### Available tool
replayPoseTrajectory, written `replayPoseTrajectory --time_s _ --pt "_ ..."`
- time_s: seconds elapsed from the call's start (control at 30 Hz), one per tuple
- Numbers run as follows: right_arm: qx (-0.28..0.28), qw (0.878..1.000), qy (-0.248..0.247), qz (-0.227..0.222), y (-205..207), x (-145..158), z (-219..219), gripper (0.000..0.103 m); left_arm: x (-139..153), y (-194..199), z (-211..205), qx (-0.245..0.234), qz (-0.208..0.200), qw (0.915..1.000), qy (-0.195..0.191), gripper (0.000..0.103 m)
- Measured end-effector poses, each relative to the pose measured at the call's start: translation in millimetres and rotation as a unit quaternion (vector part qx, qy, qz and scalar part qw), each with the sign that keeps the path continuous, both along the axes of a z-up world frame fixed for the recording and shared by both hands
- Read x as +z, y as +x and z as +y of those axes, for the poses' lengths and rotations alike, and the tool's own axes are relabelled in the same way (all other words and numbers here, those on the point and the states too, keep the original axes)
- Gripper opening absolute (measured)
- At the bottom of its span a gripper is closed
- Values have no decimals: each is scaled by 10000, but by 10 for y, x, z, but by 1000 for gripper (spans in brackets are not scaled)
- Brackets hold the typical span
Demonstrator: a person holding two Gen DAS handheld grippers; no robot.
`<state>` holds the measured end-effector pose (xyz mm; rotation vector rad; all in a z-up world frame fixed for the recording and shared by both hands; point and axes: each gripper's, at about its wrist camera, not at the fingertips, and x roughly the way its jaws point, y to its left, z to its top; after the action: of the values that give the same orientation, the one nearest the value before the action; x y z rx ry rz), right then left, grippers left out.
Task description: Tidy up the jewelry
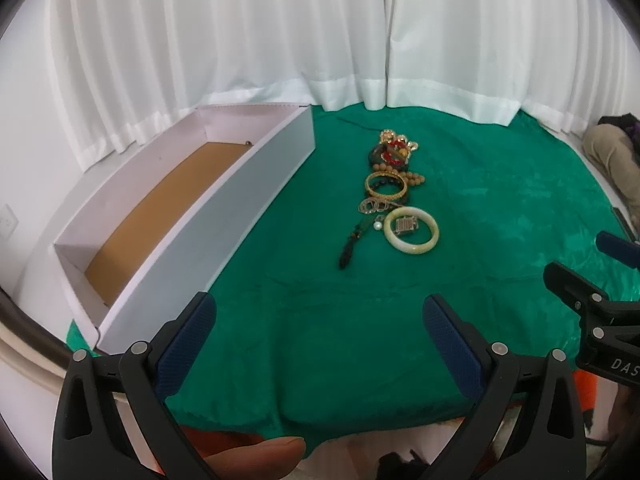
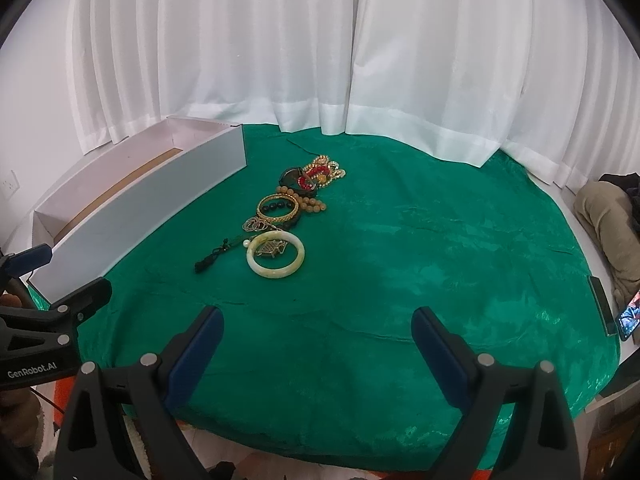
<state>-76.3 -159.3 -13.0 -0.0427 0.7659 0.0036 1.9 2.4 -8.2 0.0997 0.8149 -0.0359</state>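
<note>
- My left gripper hung above the near part of the green cloth, its jaws spread wide with nothing between them and nothing touching the blue pads.
- My right gripper sat just beside it over the same near stretch of cloth, jaws equally wide, also holding nothing.
- In the left wrist view, the right gripper's black frame showed at the right edge; in the right wrist view, the left one showed at the left edge.
- The jewelry lay in a loose line down the middle of the cloth, well apart from both grippers.
- Nearest to me was a pale jade bangle lying flat, with a small metal pendant inside its ring.
- Just left of the bangle lay a small pearl and a dark tasselled cord stretched toward me.
- Beyond the bangle sat a tangle of thin silvery rings, then a gold bangle with dark beads inside it.
- Tan wooden beads curved beside the gold bangle.
- Farthest away was a heap of red beads and gold chain against a dark bangle.
- A long white box, open on top with a brown floor, stood on the cloth's left side, apart from the jewelry.
- White curtains hung behind the table.
</note>
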Motion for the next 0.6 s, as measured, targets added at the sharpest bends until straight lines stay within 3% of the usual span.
replayPoseTrajectory --time_s 0.6 --pt "-8 10000 -42 1 8 -13 -26 97 -18 8 -45 -16 8 9999 105 103"
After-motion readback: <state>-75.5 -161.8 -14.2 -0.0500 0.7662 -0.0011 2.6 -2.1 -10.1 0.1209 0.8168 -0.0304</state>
